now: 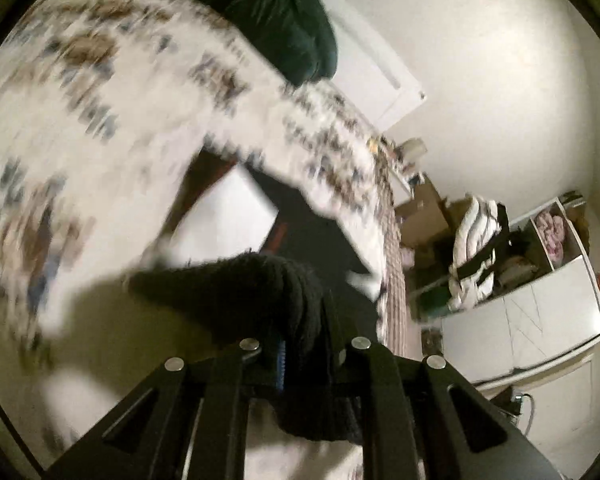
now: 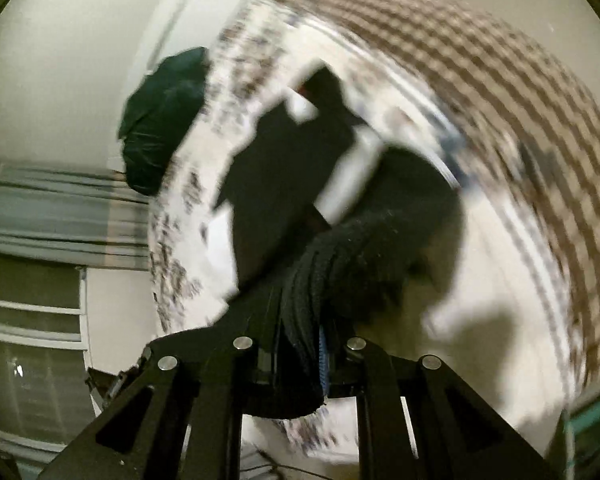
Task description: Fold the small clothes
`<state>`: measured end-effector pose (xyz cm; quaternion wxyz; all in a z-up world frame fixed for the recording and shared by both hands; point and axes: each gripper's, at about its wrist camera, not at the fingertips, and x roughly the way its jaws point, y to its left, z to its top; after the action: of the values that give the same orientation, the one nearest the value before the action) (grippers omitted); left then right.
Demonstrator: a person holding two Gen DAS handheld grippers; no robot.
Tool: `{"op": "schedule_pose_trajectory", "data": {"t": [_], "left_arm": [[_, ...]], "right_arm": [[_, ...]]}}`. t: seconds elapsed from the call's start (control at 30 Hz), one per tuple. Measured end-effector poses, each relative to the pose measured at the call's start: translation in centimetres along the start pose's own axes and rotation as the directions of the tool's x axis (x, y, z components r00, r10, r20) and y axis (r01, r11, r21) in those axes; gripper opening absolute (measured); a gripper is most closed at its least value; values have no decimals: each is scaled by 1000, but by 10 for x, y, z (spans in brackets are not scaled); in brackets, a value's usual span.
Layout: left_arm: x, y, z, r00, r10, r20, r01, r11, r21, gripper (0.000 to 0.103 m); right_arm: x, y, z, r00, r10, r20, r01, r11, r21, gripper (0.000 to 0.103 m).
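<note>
Left gripper (image 1: 300, 344) was pinched on one end of a black knitted garment (image 1: 236, 292); right gripper (image 2: 304, 340) clamped the other end. The garment hung above the patterned bedspread (image 1: 100, 120). A dark green pillow (image 1: 276, 20) lay beyond.

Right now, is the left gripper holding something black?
Yes, the left gripper is shut on a black knit garment that bunches between its fingers.
</note>
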<state>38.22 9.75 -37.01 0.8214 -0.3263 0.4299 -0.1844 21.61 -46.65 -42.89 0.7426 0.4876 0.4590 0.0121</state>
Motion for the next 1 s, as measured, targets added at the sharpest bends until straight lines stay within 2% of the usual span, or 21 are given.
{"op": "schedule_pose_trajectory", "data": {"t": [0.07,0.2,0.3,0.47,0.53,0.57,0.63,0.67,0.7,0.77,0.8,0.83,0.93,1.0], "left_arm": [[29,-10,39,1000,8,28,-8,1000,5,11],[86,-2,105,996,73,57,-72,997,-18,11],[134,15,137,989,139,40,-137,989,-54,11],[212,47,167,969,242,-36,-244,968,-58,11],[247,61,177,956,275,-100,-281,958,-52,12],[262,68,180,944,300,-139,-310,949,-59,12],[280,87,180,930,306,-203,-333,935,-121,16],[284,97,178,926,296,-233,-337,928,-161,17],[281,99,176,931,279,-235,-325,928,-185,21],[270,101,170,951,231,-208,-274,938,-211,36],[265,99,167,956,209,-207,-251,946,-204,56],[261,97,167,957,210,-199,-248,950,-190,75],[246,81,164,963,214,-164,-238,961,-139,79],[236,69,158,955,258,-148,-270,961,-67,84]], "right_arm": [[12,30,47,1000,-10,23,11,999,-52,15],[72,90,151,998,-31,54,37,992,-117,15],[121,110,221,996,-55,71,65,989,-136,15],[205,116,308,988,-144,50,150,978,-142,14],[235,111,327,983,-179,33,182,972,-150,14],[248,106,335,980,-195,28,197,970,-144,14],[279,88,350,981,-194,-21,191,977,-94,16],[293,78,356,983,-179,-49,176,982,-61,21],[302,71,359,982,-177,-64,174,984,-46,27],[305,67,360,986,-164,-39,162,985,-54,79],[302,67,357,985,-173,-16,171,983,-71,88],[299,69,354,985,-173,-5,171,981,-90,92],[289,80,337,979,-205,7,204,966,-156,92],[274,91,319,973,-226,42,230,950,-212,92]]}}
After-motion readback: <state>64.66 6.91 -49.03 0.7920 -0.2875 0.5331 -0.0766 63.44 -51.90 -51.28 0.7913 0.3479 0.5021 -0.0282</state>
